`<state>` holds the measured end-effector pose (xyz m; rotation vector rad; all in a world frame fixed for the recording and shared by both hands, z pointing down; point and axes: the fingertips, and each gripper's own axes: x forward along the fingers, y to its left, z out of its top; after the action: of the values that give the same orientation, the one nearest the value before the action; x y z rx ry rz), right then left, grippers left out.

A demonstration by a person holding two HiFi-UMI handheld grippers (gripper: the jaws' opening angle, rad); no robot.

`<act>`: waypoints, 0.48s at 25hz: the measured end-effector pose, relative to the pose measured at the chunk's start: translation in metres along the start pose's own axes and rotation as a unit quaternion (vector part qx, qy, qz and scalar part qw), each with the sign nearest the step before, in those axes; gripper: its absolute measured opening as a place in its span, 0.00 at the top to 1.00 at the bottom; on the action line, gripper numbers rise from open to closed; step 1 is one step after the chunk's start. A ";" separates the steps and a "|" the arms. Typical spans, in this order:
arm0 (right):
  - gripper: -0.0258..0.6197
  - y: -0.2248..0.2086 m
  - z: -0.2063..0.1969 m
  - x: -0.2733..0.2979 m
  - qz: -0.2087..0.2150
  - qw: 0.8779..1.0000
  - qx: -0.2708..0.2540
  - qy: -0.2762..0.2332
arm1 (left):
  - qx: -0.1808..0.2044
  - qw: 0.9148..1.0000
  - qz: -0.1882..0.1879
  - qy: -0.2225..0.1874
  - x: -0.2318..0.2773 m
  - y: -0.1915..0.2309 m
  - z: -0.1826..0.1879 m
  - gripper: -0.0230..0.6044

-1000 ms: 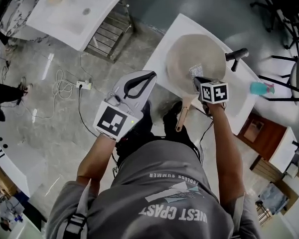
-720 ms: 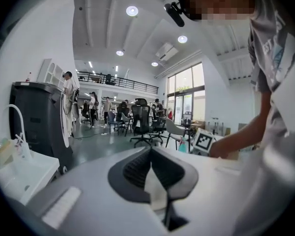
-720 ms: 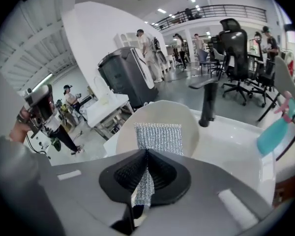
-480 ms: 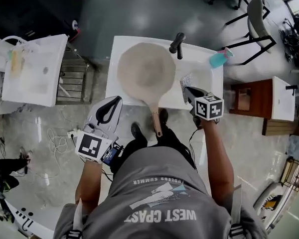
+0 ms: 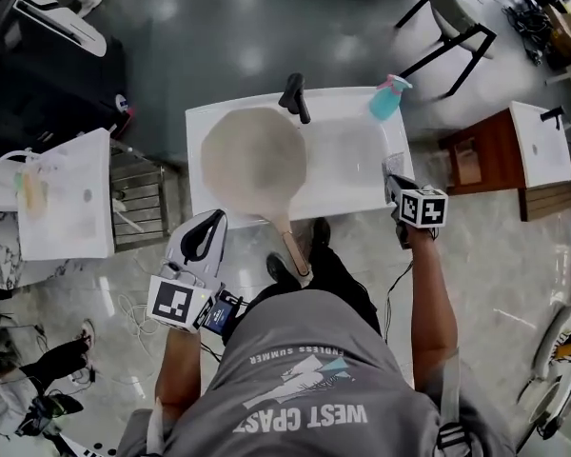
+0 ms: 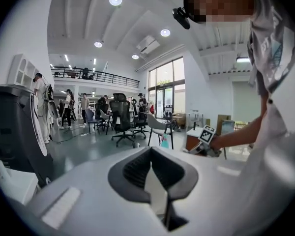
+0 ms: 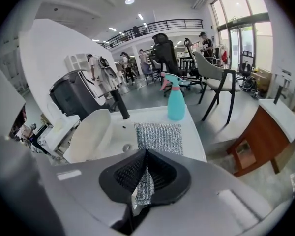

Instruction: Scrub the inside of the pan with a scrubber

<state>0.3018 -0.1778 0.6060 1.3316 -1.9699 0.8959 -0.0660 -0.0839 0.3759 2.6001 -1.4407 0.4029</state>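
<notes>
pan (image 5: 255, 165) flat on L half of surface (image 5: 357, 198), handle (image 5: 293, 248) out past near edge | scrubber (image 7: 159, 137) clamped in R gripper (image 7: 146, 155) over near-R corner, apart from pan | L gripper (image 6: 151, 154) jaws together, empty, off near edge | spray btl (image 5: 385, 98) far-R corner

The pan (image 5: 254, 165) is pale beige inside, with a light brown handle; the scrubber (image 7: 160, 137) is silver-grey woven mesh; the spray bottle (image 5: 386, 99) at upper right is teal, pink-triggered; the sink (image 5: 352, 155) is white, its faucet (image 5: 295, 97) black
</notes>
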 end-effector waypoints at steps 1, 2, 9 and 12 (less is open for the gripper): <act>0.93 -0.010 -0.005 0.002 -0.007 1.000 0.006 0.005 | 0.001 1.000 -0.001 0.002 0.003 -0.002 0.001 0.96; 0.93 -0.018 -0.010 0.006 -0.012 1.000 0.011 0.010 | 0.002 1.000 -0.003 0.004 0.005 -0.003 0.002 0.96; 0.93 -0.061 -0.043 0.033 -0.051 0.997 0.030 0.057 | 0.008 1.000 -0.011 0.017 0.017 -0.007 0.005 0.96; 0.93 -0.072 -0.053 0.041 -0.057 0.995 0.040 0.074 | 0.010 1.000 -0.011 0.022 0.019 -0.007 0.005 0.96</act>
<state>0.3611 -0.1772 0.6843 1.3660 -1.7455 0.9968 -0.0498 -0.0968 0.3774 2.6027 -1.4005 0.4718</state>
